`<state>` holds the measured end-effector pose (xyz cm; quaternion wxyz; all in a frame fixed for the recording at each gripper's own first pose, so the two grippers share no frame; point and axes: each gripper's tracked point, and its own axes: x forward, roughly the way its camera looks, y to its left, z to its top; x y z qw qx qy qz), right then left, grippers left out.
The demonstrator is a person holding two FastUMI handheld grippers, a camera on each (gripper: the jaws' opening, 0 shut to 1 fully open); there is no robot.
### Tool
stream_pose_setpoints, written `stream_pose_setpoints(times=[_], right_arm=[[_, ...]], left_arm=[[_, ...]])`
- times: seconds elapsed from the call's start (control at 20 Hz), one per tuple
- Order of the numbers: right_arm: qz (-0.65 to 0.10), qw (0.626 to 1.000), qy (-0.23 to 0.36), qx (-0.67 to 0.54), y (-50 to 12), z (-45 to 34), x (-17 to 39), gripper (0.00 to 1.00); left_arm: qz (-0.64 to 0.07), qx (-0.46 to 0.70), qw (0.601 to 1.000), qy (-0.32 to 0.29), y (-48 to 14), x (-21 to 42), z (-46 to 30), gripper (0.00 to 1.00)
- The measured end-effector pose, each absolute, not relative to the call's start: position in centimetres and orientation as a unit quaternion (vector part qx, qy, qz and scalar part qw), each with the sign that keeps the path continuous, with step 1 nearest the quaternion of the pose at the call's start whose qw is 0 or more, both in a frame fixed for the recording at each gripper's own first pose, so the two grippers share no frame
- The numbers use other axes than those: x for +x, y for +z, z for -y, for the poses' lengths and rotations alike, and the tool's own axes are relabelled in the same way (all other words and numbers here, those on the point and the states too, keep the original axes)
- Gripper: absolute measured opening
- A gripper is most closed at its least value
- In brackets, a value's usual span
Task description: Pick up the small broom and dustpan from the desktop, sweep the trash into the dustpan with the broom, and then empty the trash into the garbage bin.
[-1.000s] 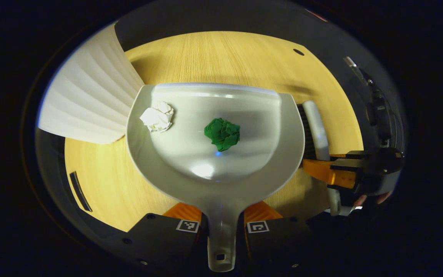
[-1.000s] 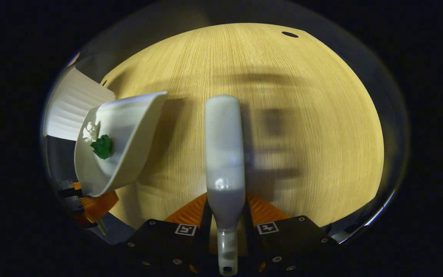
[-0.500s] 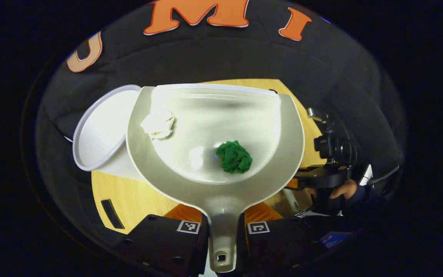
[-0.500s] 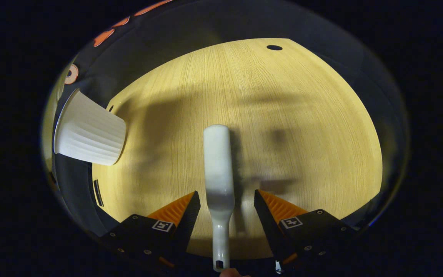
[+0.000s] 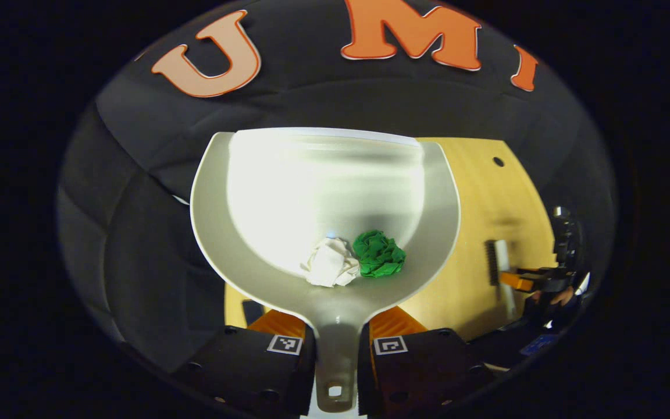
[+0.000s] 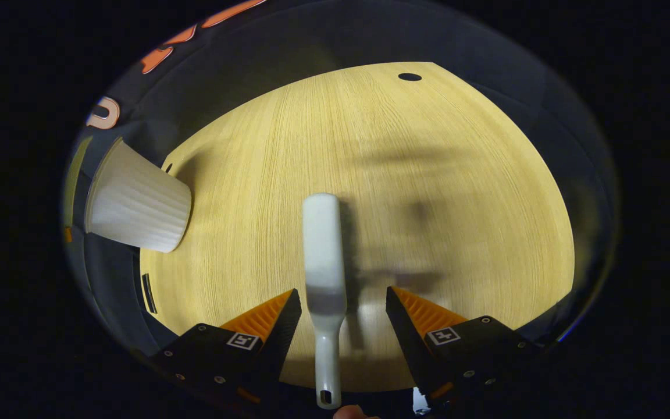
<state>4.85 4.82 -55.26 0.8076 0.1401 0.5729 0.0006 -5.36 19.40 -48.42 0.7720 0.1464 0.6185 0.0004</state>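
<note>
Above the pale wooden desk point(image 5: 474, 279), a grey plastic dustpan point(image 5: 323, 192) tilts back toward its handle, which the left tongs point(image 5: 335, 343) clamp between both fingers. A crumpled white paper ball point(image 5: 329, 269) and a crumpled green paper ball point(image 5: 378, 261) lie touching at the pan's low rear edge. On the desk the small white-handled broom point(image 6: 323, 273) lies between the fingers of the right tongs point(image 6: 344, 317) — spread wide, touching neither side of it. A white ribbed plastic garbage bin point(image 6: 134, 206) stands at the desk's left edge, well apart from the broom. Farther off in the left gripper view, the right tongs and broom point(image 5: 501, 273) sit low on the desk.
</note>
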Motion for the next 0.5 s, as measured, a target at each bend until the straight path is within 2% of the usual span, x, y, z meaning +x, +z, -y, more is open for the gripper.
stream_pose_setpoints(times=[0.15, 0.5], right_arm=[[-0.576, 0.805, -0.003, 0.143, -55.1, -4.6, 4.7, 0.91], [-0.573, 0.806, -0.012, 0.149, -55.1, -4.0, 4.6, 0.94]], left_arm=[[-0.629, 0.208, 0.748, 0.023, -48.5, -5.0, -21.2, 0.30], [-0.624, 0.395, 0.675, 0.020, -46.9, -4.0, -23.6, 0.30]])
